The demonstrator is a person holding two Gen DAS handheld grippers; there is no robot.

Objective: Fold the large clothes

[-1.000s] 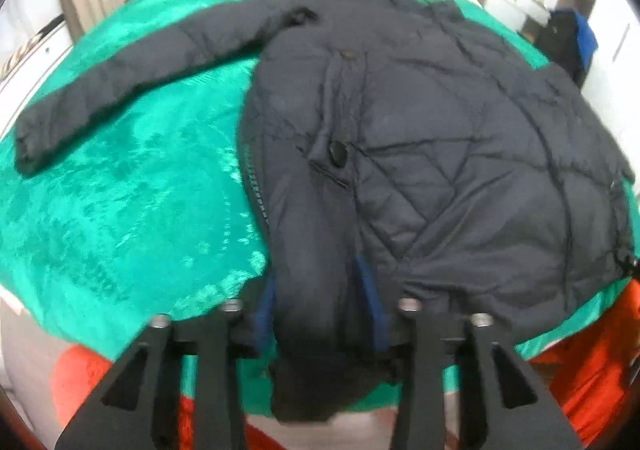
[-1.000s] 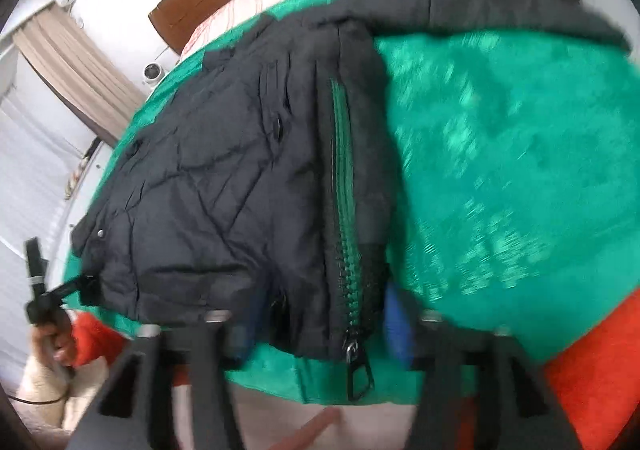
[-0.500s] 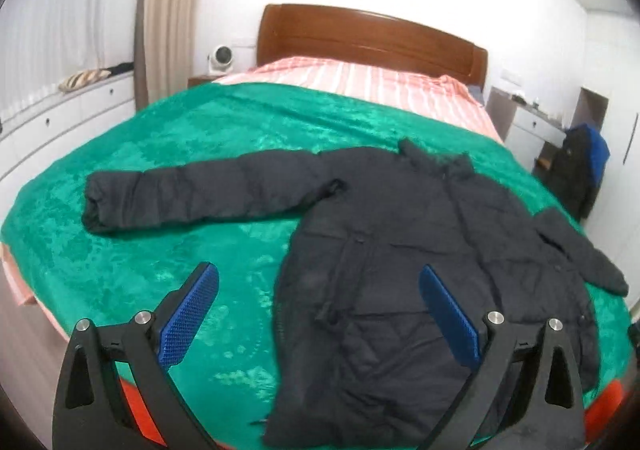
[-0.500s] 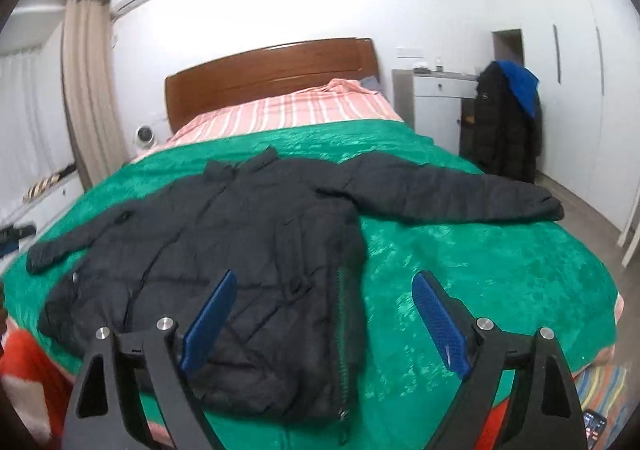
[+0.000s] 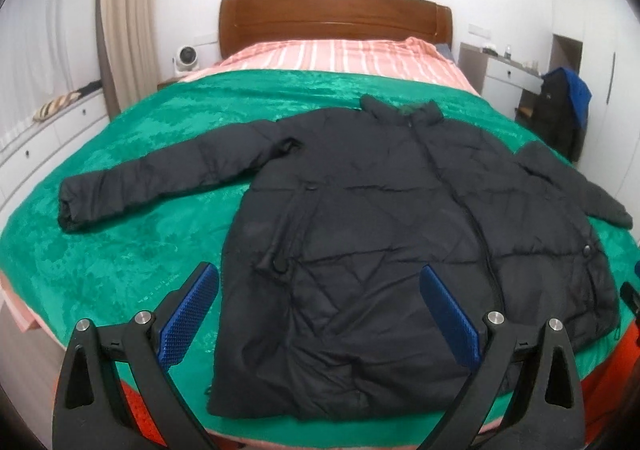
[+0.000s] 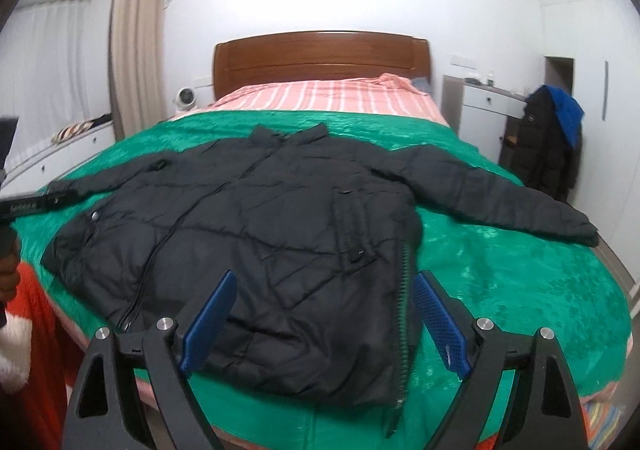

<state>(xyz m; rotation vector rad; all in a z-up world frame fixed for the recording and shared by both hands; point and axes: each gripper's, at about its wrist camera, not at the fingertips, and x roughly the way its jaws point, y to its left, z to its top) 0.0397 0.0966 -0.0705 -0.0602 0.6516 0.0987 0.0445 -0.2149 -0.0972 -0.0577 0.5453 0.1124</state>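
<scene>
Jaws on both tools now stand wide and empty. A second ago each pair was pinched on the bottom hem of the black quilted puffer jacket point(image 5: 400, 234); half a second ago they had already let go, and since then the cameras have drawn back a little further, so the whole bed is in view. The left gripper point(image 5: 316, 310) hangs over the hem on the jacket's left-hand side as that camera shows it, and the right gripper point(image 6: 324, 314) hangs over the hem close to the green-toothed zipper edge point(image 6: 404, 314).

That release most likely closes the spreading step. The jacket lies flat and front up on the green plush blanket point(image 5: 132, 250) covering the bed, collar toward the brown wooden headboard point(image 5: 336, 18) and hem at the near edge. One sleeve point(image 5: 160, 178) stretches out straight to the left, and the other sleeve point(image 6: 500, 198) reaches to the right, its cuff near the blanket's side edge.

No fold has been made yet, so the task is at an early stage. A sensible next move would be to take a cuff and carry that sleeve across the chest. The padded fabric looks bulky and springy, so any fold may want pressing down to stay put.
</scene>
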